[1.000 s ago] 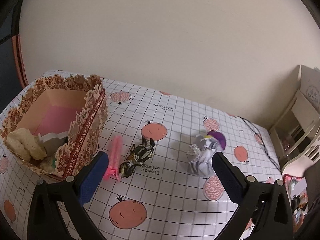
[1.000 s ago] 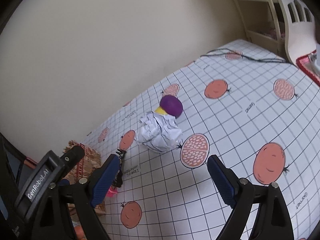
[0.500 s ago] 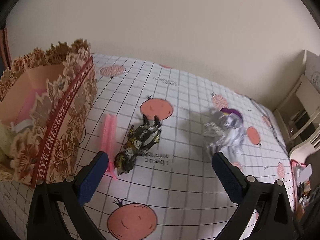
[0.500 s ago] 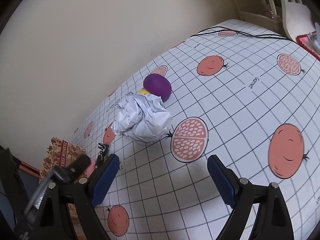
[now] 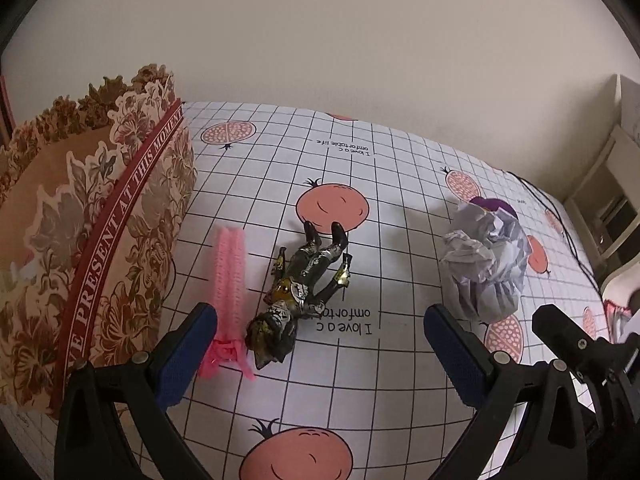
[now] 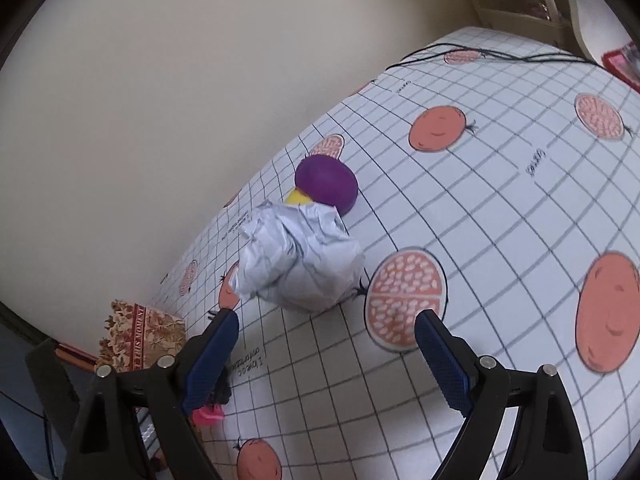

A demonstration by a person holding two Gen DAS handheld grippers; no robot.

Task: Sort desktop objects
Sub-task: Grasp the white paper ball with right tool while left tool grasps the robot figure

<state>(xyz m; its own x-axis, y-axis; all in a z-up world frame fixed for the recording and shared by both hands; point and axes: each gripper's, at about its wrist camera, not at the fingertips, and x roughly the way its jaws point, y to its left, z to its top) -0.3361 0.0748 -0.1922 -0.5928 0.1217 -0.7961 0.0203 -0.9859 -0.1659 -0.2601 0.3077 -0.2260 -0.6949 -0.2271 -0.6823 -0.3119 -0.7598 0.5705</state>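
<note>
A dark toy figure (image 5: 301, 289) lies on the gridded tablecloth, with a folded pink pipe cleaner (image 5: 229, 280) just left of it. My left gripper (image 5: 320, 344) hangs open a little short of both, its left pad beside the pipe cleaner's near end. To the right sits a crumpled paper ball (image 5: 486, 266) with a purple toy (image 5: 494, 205) behind it. In the right wrist view my right gripper (image 6: 326, 354) stands open just short of the paper ball (image 6: 300, 258). Behind that ball the purple toy (image 6: 326, 184) shows a yellow part.
A floral paper box (image 5: 92, 240) stands at the left, close to the pipe cleaner; the floral paper box (image 6: 140, 334) also shows at lower left. A black cable (image 6: 500, 54) runs along the table's far edge. White shelving (image 5: 608, 196) stands beyond the table on the right.
Both grippers have moved forward and lower. The figure and pipe cleaner are nearer to the left gripper, the paper ball nearer to the right one. Both stay open.
</note>
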